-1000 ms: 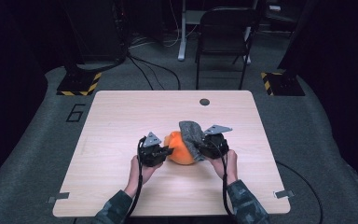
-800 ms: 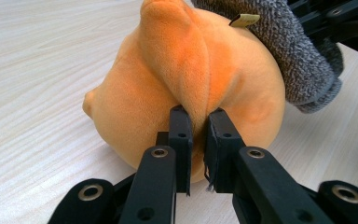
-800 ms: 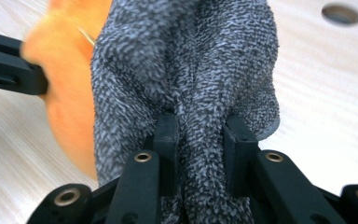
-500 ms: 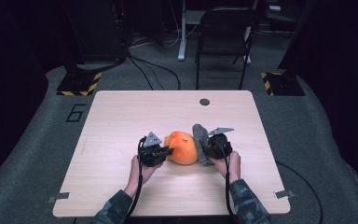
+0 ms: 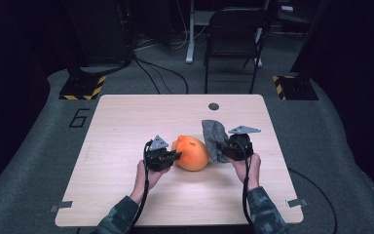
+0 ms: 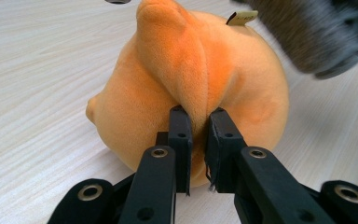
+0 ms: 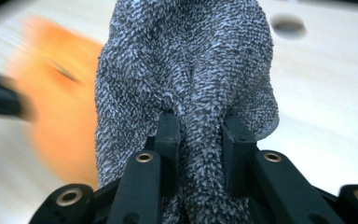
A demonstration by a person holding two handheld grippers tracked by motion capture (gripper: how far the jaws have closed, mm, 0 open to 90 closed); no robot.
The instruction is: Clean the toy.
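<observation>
An orange plush toy (image 5: 192, 152) lies on the wooden table (image 5: 126, 122) between my two hands. My left gripper (image 5: 175, 156) is shut on a fold of the orange plush toy (image 6: 191, 88) at its left side, and its pads pinch the soft ridge. My right gripper (image 5: 220, 146) is shut on a grey fuzzy cloth (image 5: 213, 139), held just right of the toy and apart from it. In the right gripper view the grey cloth (image 7: 186, 70) bunches between the jaws, and the orange plush toy (image 7: 60, 93) shows blurred to the left.
A small dark round hole (image 5: 214, 106) sits near the table's far edge. A black chair (image 5: 233, 44) stands beyond the table, with cables on the floor. Striped floor markers (image 5: 83, 90) lie at the far left and right.
The right gripper pulled the grey cloth off the top of the orange toy and to the right. The left gripper stayed in place on the toy.
</observation>
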